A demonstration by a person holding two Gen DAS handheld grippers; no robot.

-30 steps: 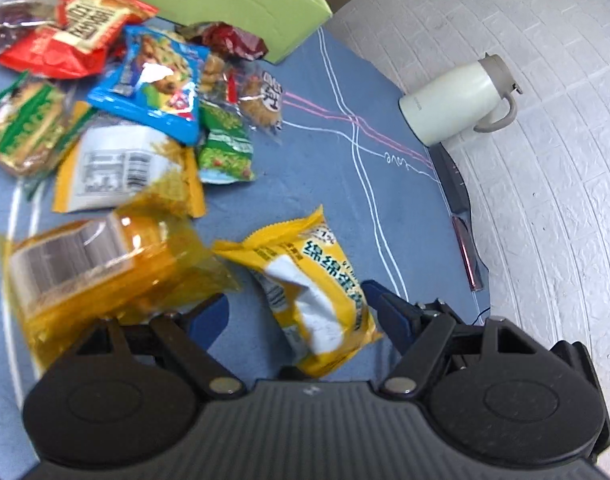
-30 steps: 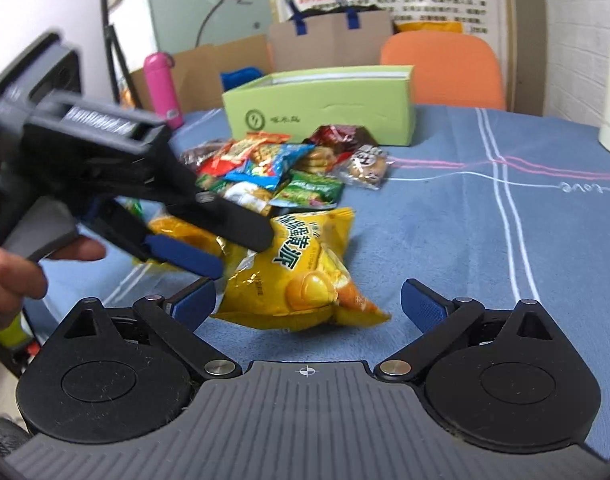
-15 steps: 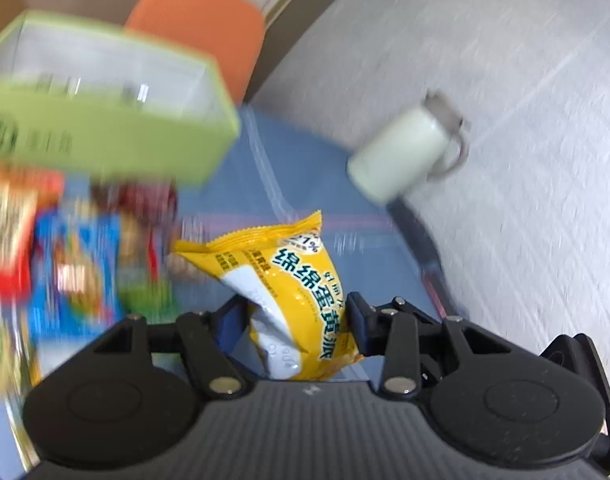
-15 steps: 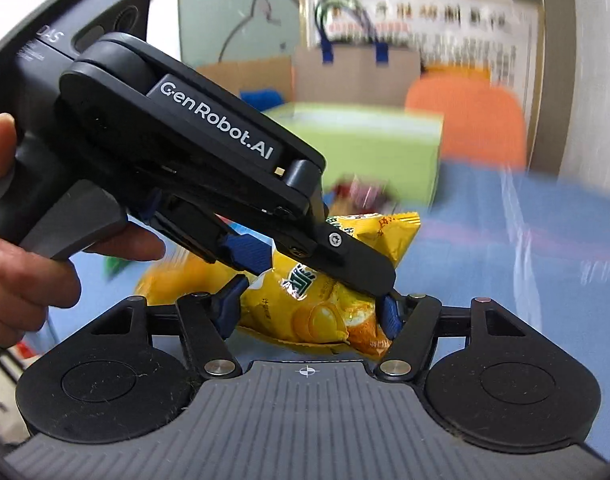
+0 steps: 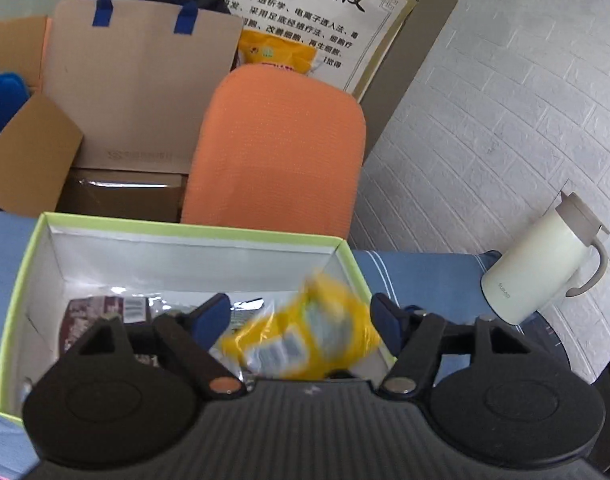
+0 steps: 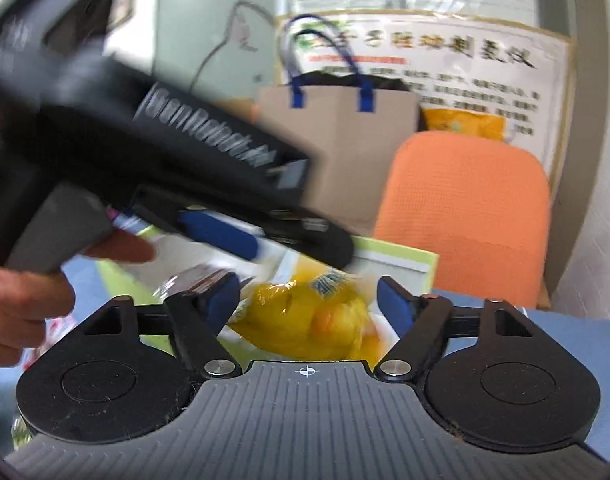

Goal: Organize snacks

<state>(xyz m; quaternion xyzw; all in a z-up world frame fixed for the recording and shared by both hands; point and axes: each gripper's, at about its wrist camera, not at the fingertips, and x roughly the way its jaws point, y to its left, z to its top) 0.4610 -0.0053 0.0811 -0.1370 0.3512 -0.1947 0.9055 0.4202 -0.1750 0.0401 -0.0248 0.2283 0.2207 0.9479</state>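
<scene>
Both tongs sit over the green box [image 5: 185,232], which fills the lower left of the left wrist view on the blue worktop [image 5: 425,276]. The left tongs [image 5: 303,322] are opening, their blue pads [image 5: 209,318] clear of the yellow pack [image 5: 305,340] that shows blurred between them, low centre of the frame and just inside the box's right corner. In the right wrist view the right tongs [image 6: 309,300] are opening too, and a yellow pack [image 6: 313,320] lies between the pads without either one pressing on it; whether this is the same pack or a second one I cannot tell. The left tool crosses the upper left of that view, gripped by a hand [image 6: 21,304]. So this delivery looks almost done: the yellow snack is let go at the box, likely dropping in. A dark wrapper [image 5: 101,312] already lies on the box floor at lower left, along with something clear and shiny beside it. How many snacks remain outside is mostly hidden; only scraps of wrapping [image 6: 53,328] show at the left edge of the right view, so some sorting is probably left.
</scene>
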